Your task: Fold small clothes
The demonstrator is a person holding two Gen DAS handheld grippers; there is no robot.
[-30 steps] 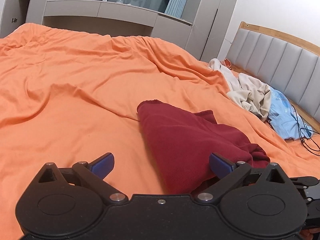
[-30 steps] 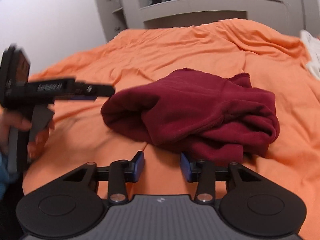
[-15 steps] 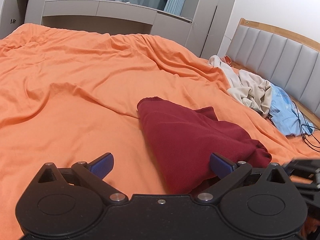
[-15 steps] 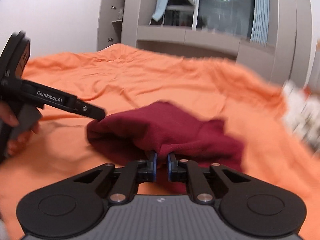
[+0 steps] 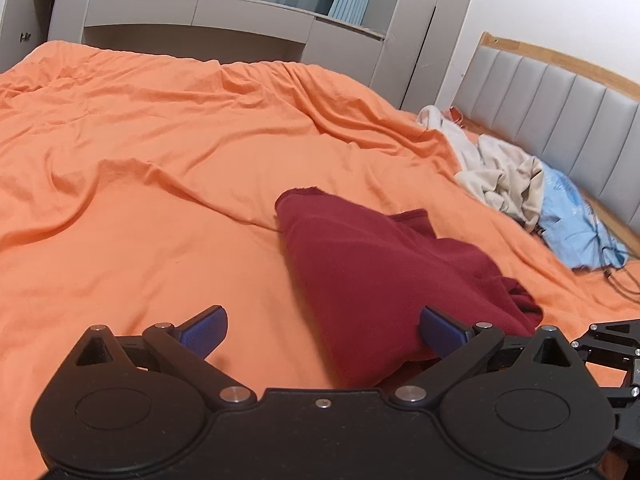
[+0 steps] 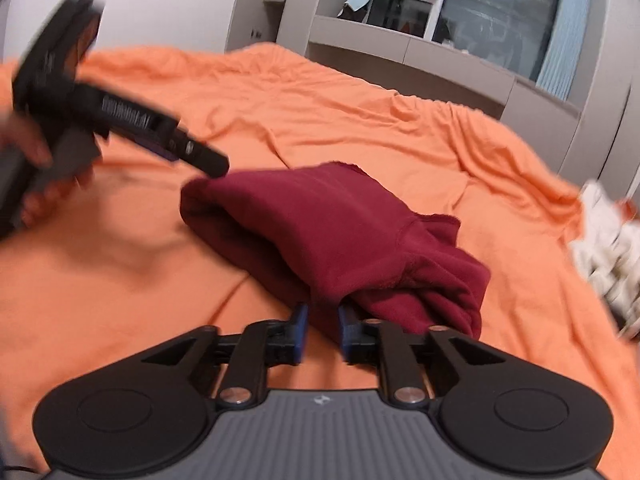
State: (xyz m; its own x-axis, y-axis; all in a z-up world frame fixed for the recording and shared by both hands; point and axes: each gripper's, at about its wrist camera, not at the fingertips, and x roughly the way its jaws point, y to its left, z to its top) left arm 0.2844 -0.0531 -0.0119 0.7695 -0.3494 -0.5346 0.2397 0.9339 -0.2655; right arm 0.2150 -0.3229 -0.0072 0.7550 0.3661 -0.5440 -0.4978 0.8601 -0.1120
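A dark red garment (image 5: 372, 264) lies bunched and partly folded on the orange bedspread (image 5: 160, 168). My left gripper (image 5: 322, 330) is open, its blue pads wide apart, with the garment's near end between them and its right pad against the cloth. My right gripper (image 6: 322, 330) is shut on a fold at the garment's (image 6: 328, 224) near edge. The left gripper (image 6: 160, 136) also shows in the right wrist view, blurred, its tip at the garment's far left corner.
A pile of cream clothes (image 5: 496, 168) and a light blue garment (image 5: 572, 224) lie at the right by the grey padded headboard (image 5: 560, 120). A black cable (image 5: 616, 268) trails there. Grey cabinets (image 5: 240, 20) stand behind the bed.
My right gripper closed from open onto the red garment's near edge and swung round it. My left gripper stayed open and barely moved.
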